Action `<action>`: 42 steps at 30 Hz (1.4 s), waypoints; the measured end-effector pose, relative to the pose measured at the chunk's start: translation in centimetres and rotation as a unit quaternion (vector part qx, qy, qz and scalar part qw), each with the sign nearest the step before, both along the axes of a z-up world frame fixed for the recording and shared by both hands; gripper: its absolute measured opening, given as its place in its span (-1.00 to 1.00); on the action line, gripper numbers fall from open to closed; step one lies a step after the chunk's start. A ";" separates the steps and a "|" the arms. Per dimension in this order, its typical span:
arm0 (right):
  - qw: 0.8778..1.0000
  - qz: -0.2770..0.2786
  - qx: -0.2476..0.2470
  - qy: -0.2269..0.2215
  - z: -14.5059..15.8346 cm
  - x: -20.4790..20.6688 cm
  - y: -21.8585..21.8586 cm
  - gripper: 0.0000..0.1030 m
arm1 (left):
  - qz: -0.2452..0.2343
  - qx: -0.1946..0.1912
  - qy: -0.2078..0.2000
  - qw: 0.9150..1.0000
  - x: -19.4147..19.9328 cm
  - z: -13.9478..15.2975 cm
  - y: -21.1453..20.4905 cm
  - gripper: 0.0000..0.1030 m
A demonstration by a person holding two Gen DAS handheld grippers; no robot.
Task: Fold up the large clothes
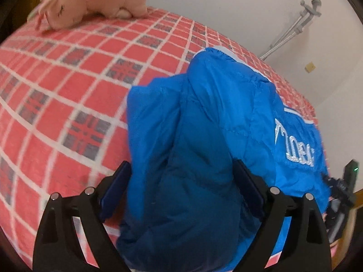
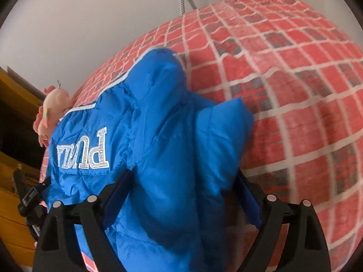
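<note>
Black left tongs [image 1: 181,181] sit at the bottom of the left wrist view, their blue-padded fingers [image 1: 115,192] set wide on either side of a thick bunch of the blue padded jacket [image 1: 204,124]; the cloth fills the whole gap and both pads touch it, so they pinch that bulky fold rather than closing fully. Right tongs [image 2: 183,188] in the right wrist view stand the same way, fingers [image 2: 249,201] spread around another puffy lump of the jacket [image 2: 158,136] and clamped against it.

Outward from the tongs, the jacket lies heaped on the bed [image 1: 68,79], bunched and partly lifted toward both cameras. White embroidered lettering [image 2: 84,151] shows upside down on its chest panel in the right view, and a white piping line runs along its far edge. Its bulk hides most of the near bed surface.

Under it spreads a red checked bedspread [image 2: 295,90] with white lines and dark plaid squares, rippled near the jacket. At the far corner a pink plush toy [image 1: 95,2] lies on the bedspread, well apart from the jacket. Beyond the bed, a metal hose and bracket [image 1: 292,31] hang on the pale wall [image 1: 226,11]. Yellow wooden furniture [image 2: 13,192] stands at the left edge of the right view
</note>
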State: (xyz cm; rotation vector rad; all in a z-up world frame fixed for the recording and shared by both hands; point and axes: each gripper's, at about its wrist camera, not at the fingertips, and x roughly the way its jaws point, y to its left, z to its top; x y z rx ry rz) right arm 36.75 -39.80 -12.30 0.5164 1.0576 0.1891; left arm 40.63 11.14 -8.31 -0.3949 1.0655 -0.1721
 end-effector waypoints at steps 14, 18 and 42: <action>0.997 0.013 0.024 -0.067 3.6 -2.0 1.0 -0.52 | 0.022 -0.049 -0.064 0.997 -1.8 3.3 -0.8 -0.69; 0.995 0.019 0.029 -0.093 6.0 -3.9 1.1 -0.57 | 0.016 -0.050 -0.088 0.995 -3.0 5.5 -1.3 -0.72; 0.999 0.043 -0.006 -0.025 -0.2 -15.6 0.0 -0.50 | -0.051 0.016 -0.045 0.998 -20.5 4.2 1.1 -0.51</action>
